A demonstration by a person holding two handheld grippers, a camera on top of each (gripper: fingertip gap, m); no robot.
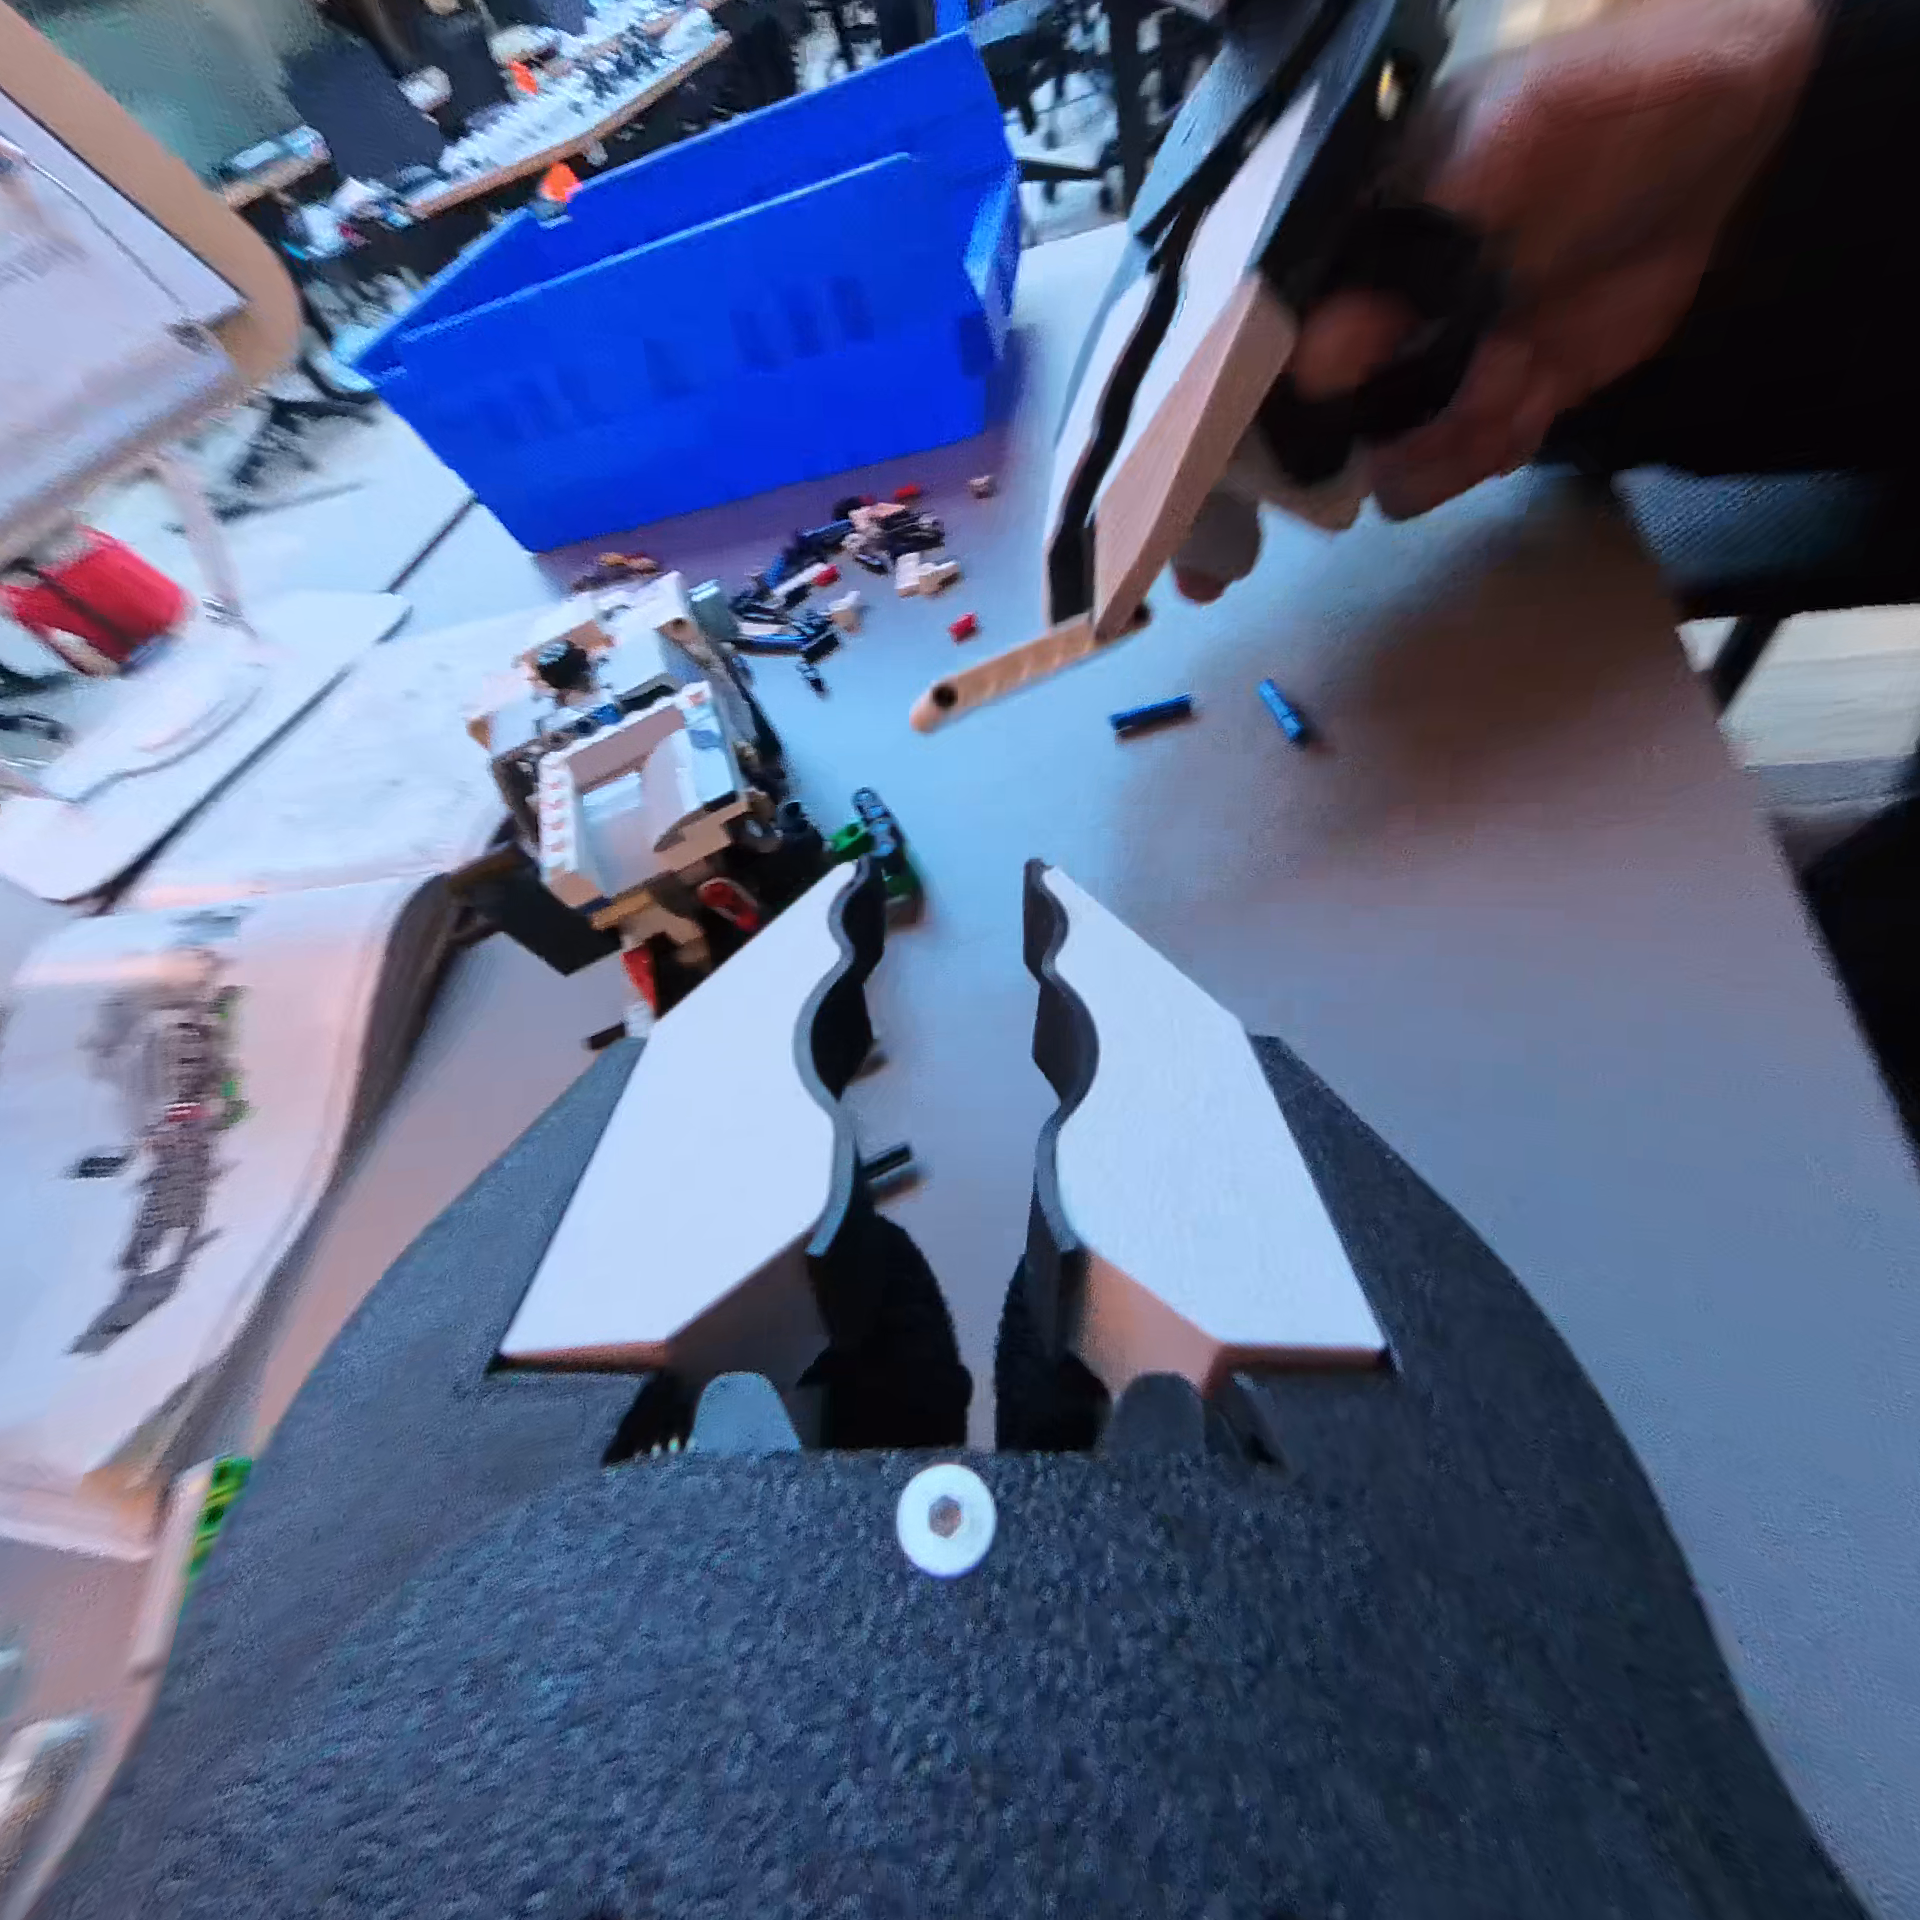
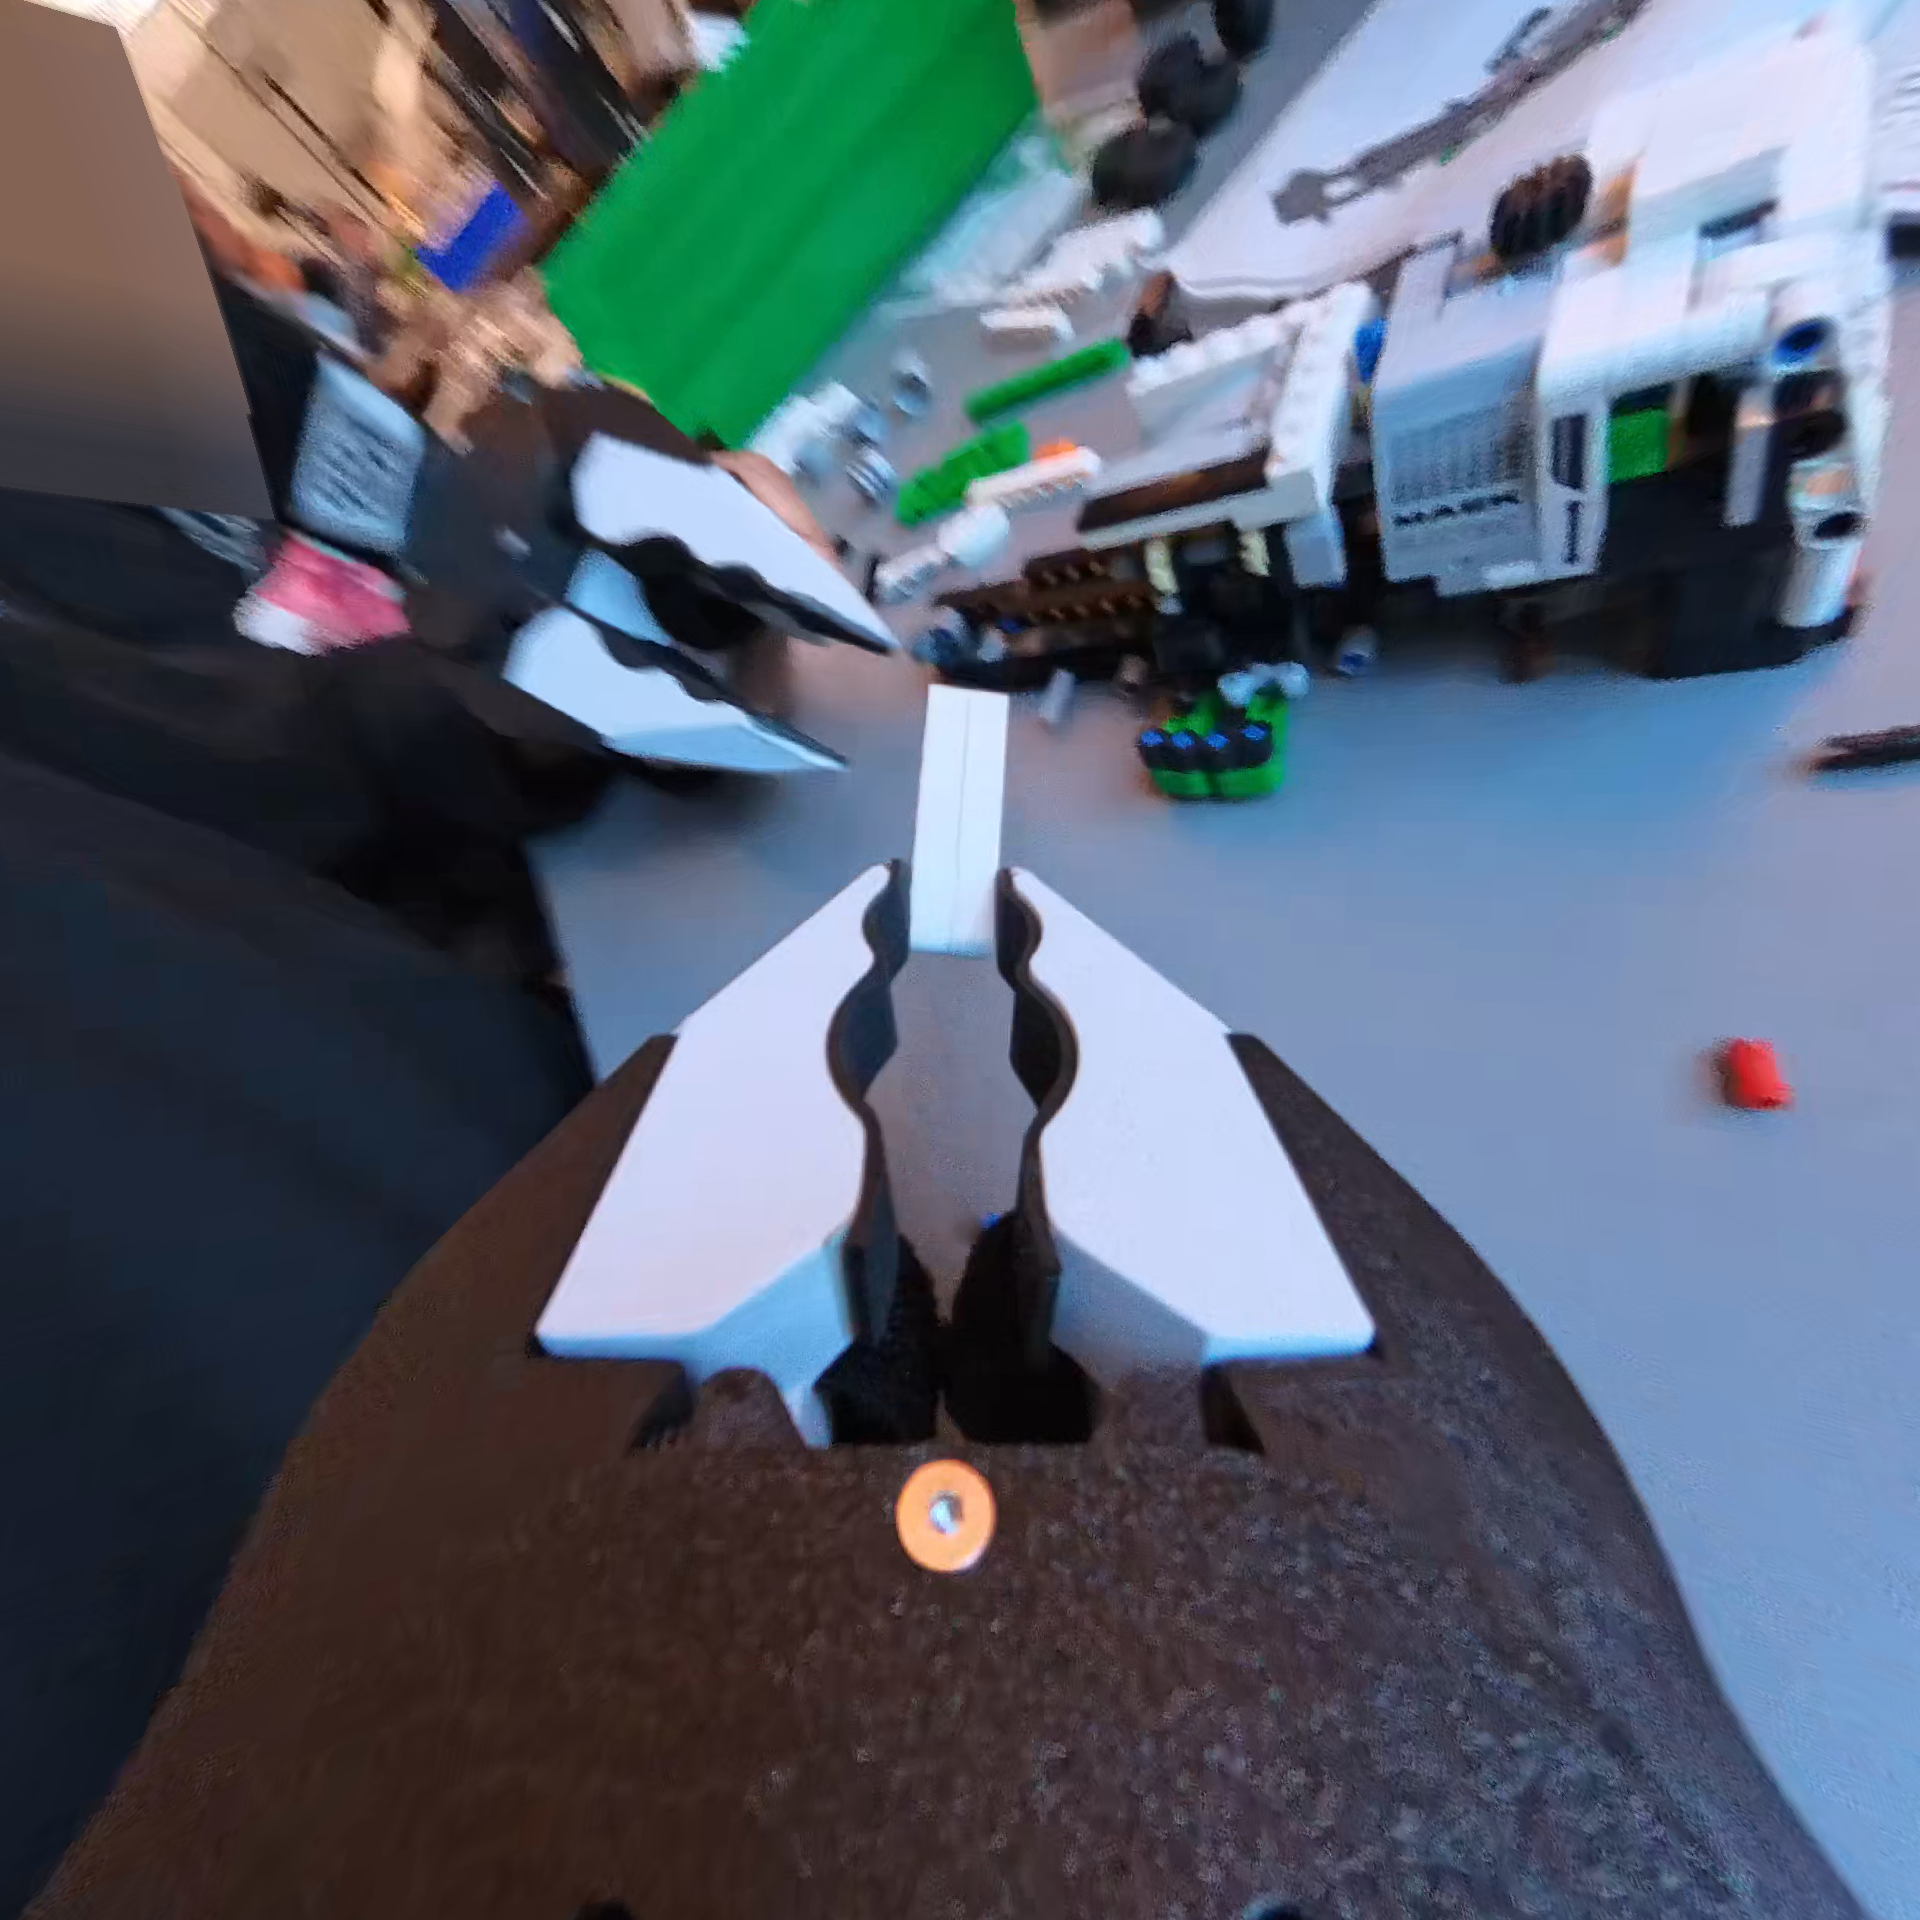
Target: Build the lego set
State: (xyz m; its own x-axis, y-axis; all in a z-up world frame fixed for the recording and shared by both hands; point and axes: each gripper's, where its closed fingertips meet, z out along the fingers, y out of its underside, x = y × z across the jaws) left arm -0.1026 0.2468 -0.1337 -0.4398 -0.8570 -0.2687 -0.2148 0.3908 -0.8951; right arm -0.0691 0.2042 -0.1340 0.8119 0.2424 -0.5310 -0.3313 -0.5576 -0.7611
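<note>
Two grippers work over a pale grey table point(image 1: 1403, 1039), and the lego set lies in pieces across it. At nine o'clock in the left wrist view an open instruction booklet point(image 1: 177, 1122) shows blurred dark and green drawings; its print is too smeared to read. At ten o'clock stands the part-built truck model point(image 1: 634, 769), white and grey panels over a black frame with red bits low down. A small green and black assembly point(image 1: 878, 847) sits just beside it, close to the tip of the left gripper point(image 1: 954, 883), whose white fingers with wavy black pads stand apart and empty. At twelve o'clock a blue bin point(image 1: 727, 353) rises behind a scatter of loose pieces point(image 1: 862, 571) in black, blue, tan and red. At one o'clock the right gripper point(image 1: 1117, 618) points down, held by a hand point(image 1: 1558, 260), and is clamped on a long beam point(image 1: 1003, 675) with a round hole at its free end. Two blue pins point(image 1: 1148, 715) lie near it.

In the right wrist view the left gripper point(image 2: 868, 696) shows at ten o'clock, jaws apart. At centre, the right gripper point(image 2: 945, 894) pinches the white beam point(image 2: 961, 790) at its tips. A green board point(image 2: 790, 218) stands at eleven o'clock. The green assembly point(image 2: 1216, 748), studded with blue pins, sits at one o'clock before the white truck model point(image 2: 1455, 478); marks on its grille are too blurred to read. A red piece point(image 2: 1751, 1072) lies alone at three o'clock.
</note>
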